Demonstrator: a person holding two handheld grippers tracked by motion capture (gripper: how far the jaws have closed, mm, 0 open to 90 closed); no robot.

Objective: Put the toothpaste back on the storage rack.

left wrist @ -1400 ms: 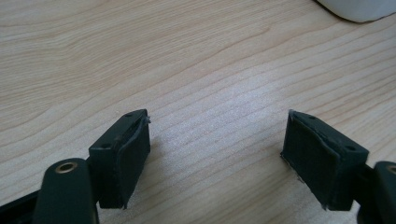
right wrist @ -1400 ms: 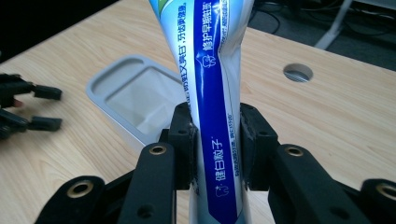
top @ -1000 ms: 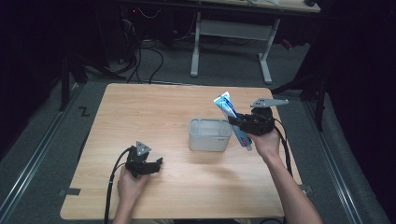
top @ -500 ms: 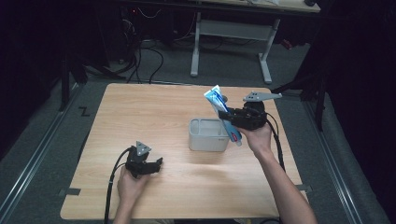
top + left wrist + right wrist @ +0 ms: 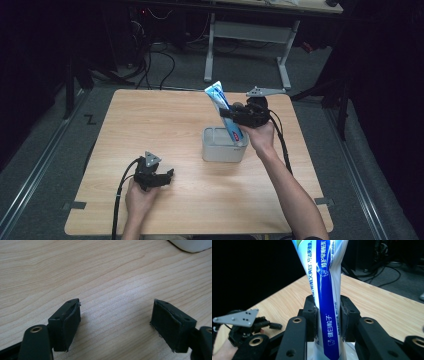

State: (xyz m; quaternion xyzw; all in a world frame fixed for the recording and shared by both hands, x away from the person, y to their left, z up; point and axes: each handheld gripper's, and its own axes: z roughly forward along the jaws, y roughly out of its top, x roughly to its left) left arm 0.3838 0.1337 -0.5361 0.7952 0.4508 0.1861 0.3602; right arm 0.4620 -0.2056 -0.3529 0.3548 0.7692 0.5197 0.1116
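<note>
The right gripper [image 5: 231, 116], jaws clamped on the blue-and-white toothpaste tube [image 5: 223, 111], should lower it straight into the grey rectangular plastic bin [image 5: 218, 151] at table centre. The left gripper [image 5: 167, 175] rests wide open and empty at seven o'clock, well apart from the bin.

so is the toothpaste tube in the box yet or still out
Partly in: the toothpaste tube, tilted and clamped by the right gripper, has its lower end inside the grey box.

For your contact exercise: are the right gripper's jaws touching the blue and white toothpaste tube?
Touching. The right gripper view shows the right gripper clamping the toothpaste tube from both sides.
</note>
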